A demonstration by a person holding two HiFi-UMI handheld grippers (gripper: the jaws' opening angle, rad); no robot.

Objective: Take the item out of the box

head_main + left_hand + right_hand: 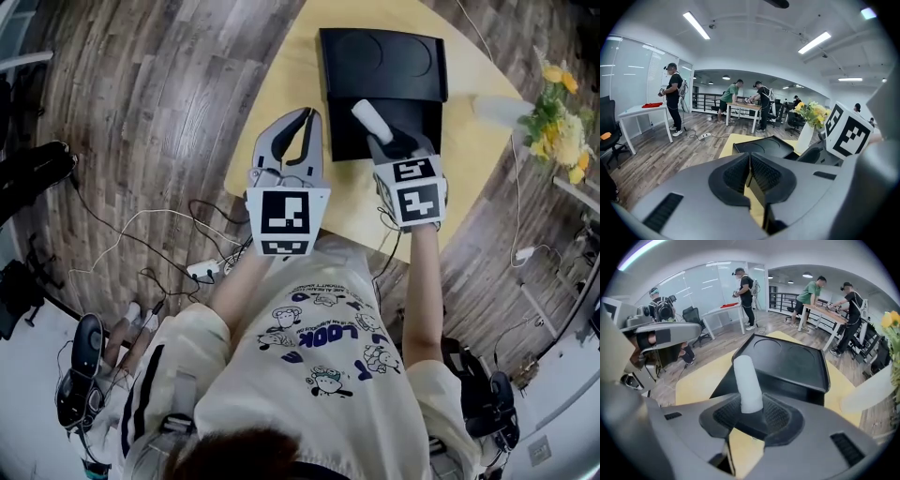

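Two grippers beside the open black box (382,66), over the yellow table (281,84). Right gripper (389,141) (750,416): pinching a white cylinder (372,120) (747,380), held tilted over the box's near part. Left gripper (306,114) (750,173): pads pressed together on nothing, just left of the box.

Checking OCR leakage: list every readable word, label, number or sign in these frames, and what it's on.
"LOOK": on the person's shirt, upside down in the head view.
Smaller print above it on the shirt: too small to read.
Left marker cube, right marker cube: black-and-white squares only, no characters.
Black box: no print visible.
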